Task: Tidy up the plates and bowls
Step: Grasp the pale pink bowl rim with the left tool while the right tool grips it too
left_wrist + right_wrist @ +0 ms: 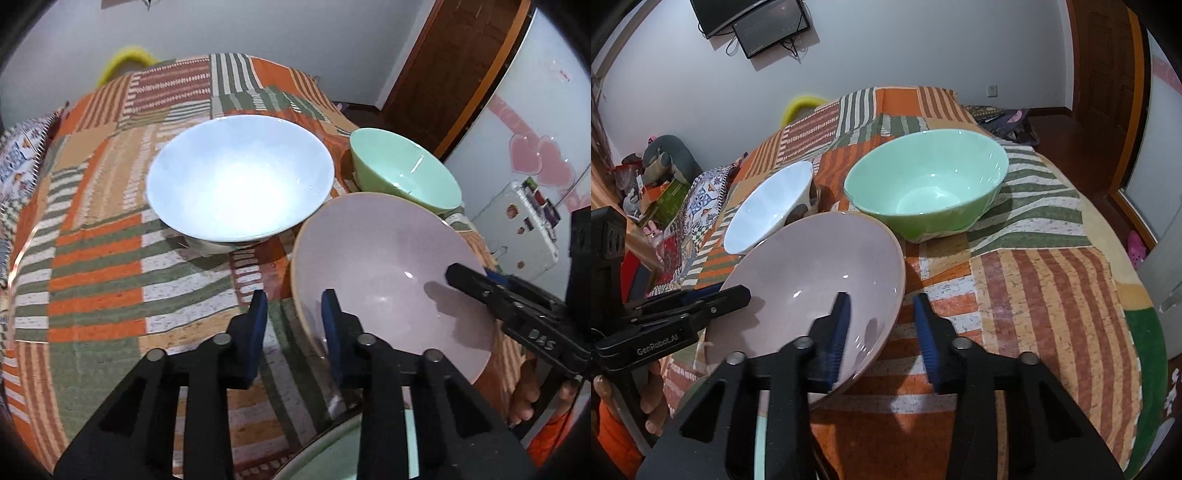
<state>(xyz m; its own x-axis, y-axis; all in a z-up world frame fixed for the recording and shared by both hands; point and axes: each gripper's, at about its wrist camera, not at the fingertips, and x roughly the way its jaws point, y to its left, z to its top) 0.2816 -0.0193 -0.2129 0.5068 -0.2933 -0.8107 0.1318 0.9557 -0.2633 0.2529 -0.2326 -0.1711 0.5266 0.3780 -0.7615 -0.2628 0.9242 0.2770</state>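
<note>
- Pink bowl (388, 266) sat tilted between my two grippers, its rim running up between each pair of fingers.
- Left gripper (293, 299): narrow, one pad inside the bowl wall and one outside. Cloth showed between the outer pad and the rim, so I couldn't tell if the pads were biting.
- Right gripper (882, 299): the same on the opposite rim, narrow, with its inner pad over the glazed inside.
- Handling: it looked like glazed ceramic, so stiff, fairly heavy, slick and chippable. The thin rim was the only hold, and two opposite pinches seemed right to stop it swinging.
- Slip risk: the wall sloped, so the pads might slide toward the lip. A deeper bite would be safer.
- White bowl (240, 181) stood beyond my left fingertips, close to the pink rim.
- Green bowl (923, 177) stood just past my right fingertips, near the pink rim.
- A pale green rim (325, 446) showed under my left fingers, beneath the bowl.
- Striped cloth (1034, 295) outside my right fingers was bare, and that was the freest room. The table edge dropped off beyond it.
</note>
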